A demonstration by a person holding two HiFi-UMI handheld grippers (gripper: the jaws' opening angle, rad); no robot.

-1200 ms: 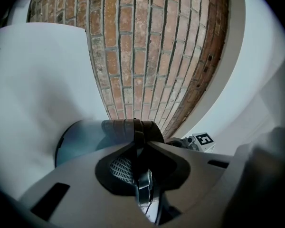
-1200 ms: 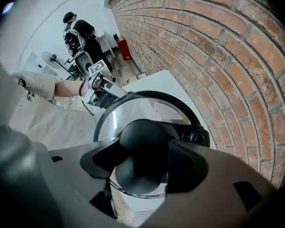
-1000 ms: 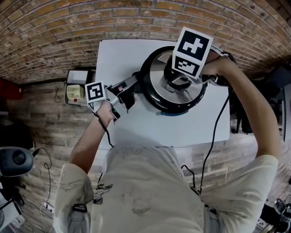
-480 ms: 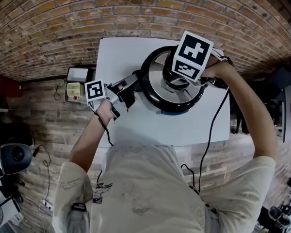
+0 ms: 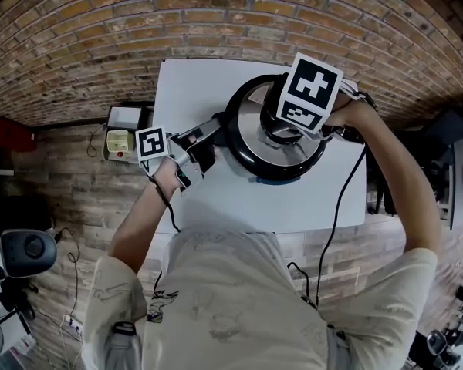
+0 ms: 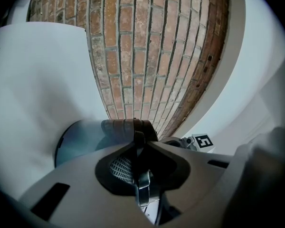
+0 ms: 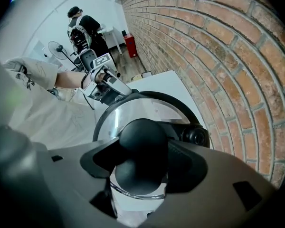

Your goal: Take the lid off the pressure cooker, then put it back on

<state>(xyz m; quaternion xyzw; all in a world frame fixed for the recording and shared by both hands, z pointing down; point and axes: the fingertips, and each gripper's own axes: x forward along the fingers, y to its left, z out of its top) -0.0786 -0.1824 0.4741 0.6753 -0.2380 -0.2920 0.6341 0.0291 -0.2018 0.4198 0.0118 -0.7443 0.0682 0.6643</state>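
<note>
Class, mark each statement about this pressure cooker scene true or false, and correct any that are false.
1. The right tool has its jaws closed on the black knob of the lid. True.
2. The left tool holds nothing. False: it is shut on the side handle of the cooker.
3. The cooker stands on a white table. True.
4. The lid lies flat on the table beside the cooker. False: the lid is over the cooker, under the right tool.
</note>
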